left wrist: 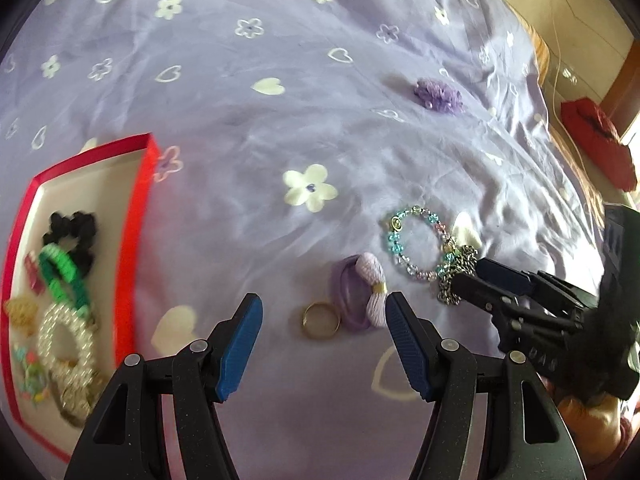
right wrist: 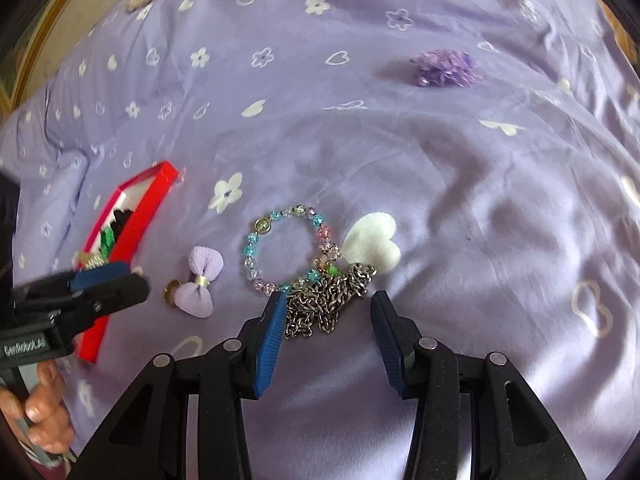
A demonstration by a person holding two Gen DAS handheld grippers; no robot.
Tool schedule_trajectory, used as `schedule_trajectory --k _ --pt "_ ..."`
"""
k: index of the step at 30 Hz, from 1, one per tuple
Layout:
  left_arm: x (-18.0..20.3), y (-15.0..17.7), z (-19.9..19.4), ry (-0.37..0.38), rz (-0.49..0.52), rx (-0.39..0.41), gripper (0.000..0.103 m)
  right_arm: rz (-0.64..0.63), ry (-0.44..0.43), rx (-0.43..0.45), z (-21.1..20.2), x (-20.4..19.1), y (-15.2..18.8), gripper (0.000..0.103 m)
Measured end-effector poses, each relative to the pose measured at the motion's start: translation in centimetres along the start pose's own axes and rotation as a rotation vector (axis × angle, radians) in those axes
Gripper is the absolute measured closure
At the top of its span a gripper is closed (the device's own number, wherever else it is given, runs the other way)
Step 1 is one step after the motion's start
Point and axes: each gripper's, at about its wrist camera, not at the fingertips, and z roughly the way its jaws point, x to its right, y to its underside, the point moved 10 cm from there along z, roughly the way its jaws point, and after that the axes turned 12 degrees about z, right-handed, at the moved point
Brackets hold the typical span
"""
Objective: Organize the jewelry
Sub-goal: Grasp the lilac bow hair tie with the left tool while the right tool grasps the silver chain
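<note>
At lower centre, the right gripper spreads around the silver chain, apparently for boxing; the left gripper gapes empty.

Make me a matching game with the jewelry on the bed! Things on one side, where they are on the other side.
Things:
1. gold ring
2. pearl bracelet
3. silver chain
4. purple flower clip

Places:
A. inside the red box
B. between the right gripper's open fingers
C. alone, far up the bedsheet
D. touching the lilac bow

Pairs: 1-D, 2-A, 3-B, 4-C
</note>
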Motion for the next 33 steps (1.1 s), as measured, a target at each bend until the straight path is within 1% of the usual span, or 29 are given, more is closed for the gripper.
schedule_trajectory --k 2,3,4,5,6,7,8,9,10,12,13,14,21,24,25,27,28,29,31,32,33 --pt "0.3 -0.5 1.3 0.002 0.013 -0.01 0.041 -0.025 0.017 0.006 0.2 0.1 0.1 0.063" --pt "0.5 -0.7 1.8 0.002 0.017 -0.013 0.041 -0.037 0.025 0.009 0.2 0.1 0.1 0.067" --pt "0.6 -0.8 2.4 0.002 0.023 -0.018 0.042 -0.043 0.03 0.012 0.2 0.1 0.1 0.074" --pt "0.7 -0.9 2.9 0.003 0.028 -0.023 0.044 -0.044 0.032 0.014 0.2 0.2 0.1 0.077" --pt "0.9 -1.0 3.3 0.005 0.033 -0.027 0.046 -0.042 0.03 0.014 0.2 0.2 0.1 0.086" --pt "1.1 -1.0 3.6 0.014 0.037 -0.029 0.055 -0.038 0.02 0.013 0.2 0.2 0.1 0.089" --pt "1.4 -1.0 3.9 0.031 0.041 -0.028 0.07 -0.029 0.008 0.012 0.1 0.2 0.1 0.089" --pt "1.6 -1.0 4.0 0.047 0.045 -0.026 0.076 -0.024 0.002 0.012 0.2 0.3 0.0 0.09" --pt "2.0 -1.1 4.0 0.062 0.056 -0.02 0.086 -0.016 -0.005 0.013 0.1 0.3 -0.1 0.092" --pt "2.1 -1.3 3.7 0.038 0.08 -0.003 0.091 0.015 -0.028 0.013 -0.1 0.4 -0.1 0.094" --pt "2.2 -1.4 3.4 0.03 0.091 0.005 0.099 0.032 -0.042 0.011 -0.3 0.4 -0.1 0.094" --pt "2.2 -1.4 3.2 0.03 0.095 0.012 0.101 0.046 -0.054 0.011 -0.4 0.4 -0.2 0.094" --pt "1.6 -1.1 0.3 0.05 0.066 0.072 0.103 0.088 -0.122 0.047 -2.5 -0.6 -0.4 0.094" --pt "1.7 -0.6 -0.7 0.083 0.042 0.08 0.103 0.09 -0.139 0.06 -3.3 -1.1 -0.6 0.094" --pt "1.7 -0.5 -0.6 0.101 0.031 0.071 0.101 0.091 -0.142 0.061 -3.5 -1.1 -0.6 0.094" --pt "1.7 -0.2 -0.3 0.128 0.017 0.046 0.096 0.092 -0.138 0.068 -3.8 -1.0 -0.6 0.094" --pt "1.8 -0.2 0.1 0.125 0.019 0.035 0.09 0.095 -0.134 0.073 -4.0 -0.8 -0.5 0.094" --pt "1.9 -0.3 0.4 0.113 0.025 0.028 0.078 0.098 -0.133 0.077 -4.1 -0.6 -0.5 0.094" --pt "1.9 -0.7 0.9 0.096 0.033 0.028 0.065 0.106 -0.133 0.082 -4.6 -0.1 -0.3 0.094" --pt "2.2 -0.9 1.1 0.092 0.038 0.026 0.061 0.112 -0.133 0.084 -4.8 0.2 -0.2 0.094" --pt "2.4 -1.0 1.5 0.086 0.043 0.021 0.061 0.117 -0.131 0.086 -5.0 0.5 -0.2 0.094"
